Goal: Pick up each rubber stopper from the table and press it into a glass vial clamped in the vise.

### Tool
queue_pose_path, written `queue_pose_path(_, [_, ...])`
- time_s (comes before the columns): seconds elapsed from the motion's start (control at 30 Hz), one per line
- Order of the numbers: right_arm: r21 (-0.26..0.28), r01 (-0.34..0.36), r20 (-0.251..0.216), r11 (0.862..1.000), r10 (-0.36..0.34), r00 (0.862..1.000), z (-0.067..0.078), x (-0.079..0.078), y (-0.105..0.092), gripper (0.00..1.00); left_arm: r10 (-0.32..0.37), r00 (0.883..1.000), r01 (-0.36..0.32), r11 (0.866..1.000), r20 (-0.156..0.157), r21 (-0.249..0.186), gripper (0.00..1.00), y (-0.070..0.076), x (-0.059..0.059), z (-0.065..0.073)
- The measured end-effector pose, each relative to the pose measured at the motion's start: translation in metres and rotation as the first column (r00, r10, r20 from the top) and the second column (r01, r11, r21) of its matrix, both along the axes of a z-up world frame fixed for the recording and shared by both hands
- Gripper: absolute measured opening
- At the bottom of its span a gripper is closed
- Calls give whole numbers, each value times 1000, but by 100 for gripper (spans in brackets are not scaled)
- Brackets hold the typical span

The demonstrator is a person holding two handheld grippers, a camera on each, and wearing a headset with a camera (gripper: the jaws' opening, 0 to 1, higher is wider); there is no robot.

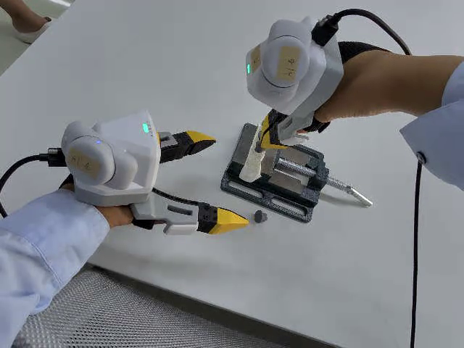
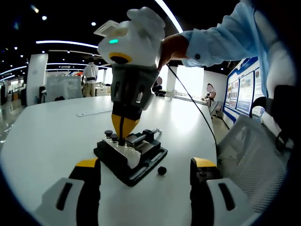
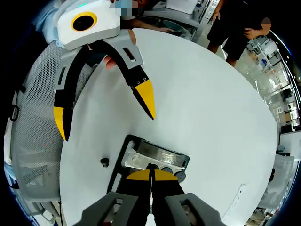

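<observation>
- my left gripper (image 1: 226, 181) hovers over the white table (image 1: 145, 58), jaws released and spread wide with nothing between them.
- one loose stopper (image 1: 259, 216) (small, dark, round) lies on the table just beside the base of the vise (image 1: 286, 185). it is near the tip of my left gripper's nearer jaw but apart from it.
- my right gripper (image 3: 150, 170) points down at the vise, jaws clenched tip to tip.
- in the left gripper view its yellow tips meet right at a dark stopper on the near end of the row of vials (image 1: 251, 165). i cannot tell whether they touch it or pinch any of it.
- two more seated stoppers (image 2: 108, 133) cap the vials next along the row, all held upright between the vise jaws.
- the vise sits flat on the table, its screw handle (image 1: 349, 191) sticking out on the side away from my left gripper.
</observation>
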State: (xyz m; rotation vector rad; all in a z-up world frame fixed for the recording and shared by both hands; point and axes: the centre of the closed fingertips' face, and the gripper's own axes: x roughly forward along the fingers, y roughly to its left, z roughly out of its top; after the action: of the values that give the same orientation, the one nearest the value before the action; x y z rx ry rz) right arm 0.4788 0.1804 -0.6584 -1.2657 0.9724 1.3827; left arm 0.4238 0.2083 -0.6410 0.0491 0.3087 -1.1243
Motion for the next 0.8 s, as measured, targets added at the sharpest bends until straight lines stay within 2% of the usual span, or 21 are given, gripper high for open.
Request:
queue_pose_path(0.17, [-10,-6,-3,1000,6,1000,-1,0,1,0,4,1000,-4,1000,0,-3,75,0,1,0])
queue_pose_path(0.2, [6,4,-24,1000,-3,1000,-3,-3,5,0,4,1000,-4,1000,0,-2,75,0,0,0])
queue_pose_path(0.27, [-24,-6,-7,1000,6,1000,-6,1,5,0,5,1000,-5,1000,1,0,75,0,0,0])
queue_pose_path(0.3, [-32,64,-20,997,-65,998,-7,1,3,0,7,1000,-7,1000,1,4,75,1,0,0])
queue_pose_path(0.4, [-14,24,-24,1000,-25,999,-6,2,2,0,16,1000,-16,1000,1,-4,75,4,0,3])
queue_pose_path(0.47, [-7,49,-30,999,-50,998,-6,2,2,0,22,1000,-22,1000,-3,2,75,6,0,1])
queue_pose_path(0.63, [-31,52,-6,998,-52,999,-6,0,1,0,20,1000,-20,1000,-1,1,75,4,-1,1])
queue_pose_path(0.8, [-31,75,-6,997,-75,997,-6,2,-2,0,19,1000,-19,1000,3,-4,75,3,0,3])
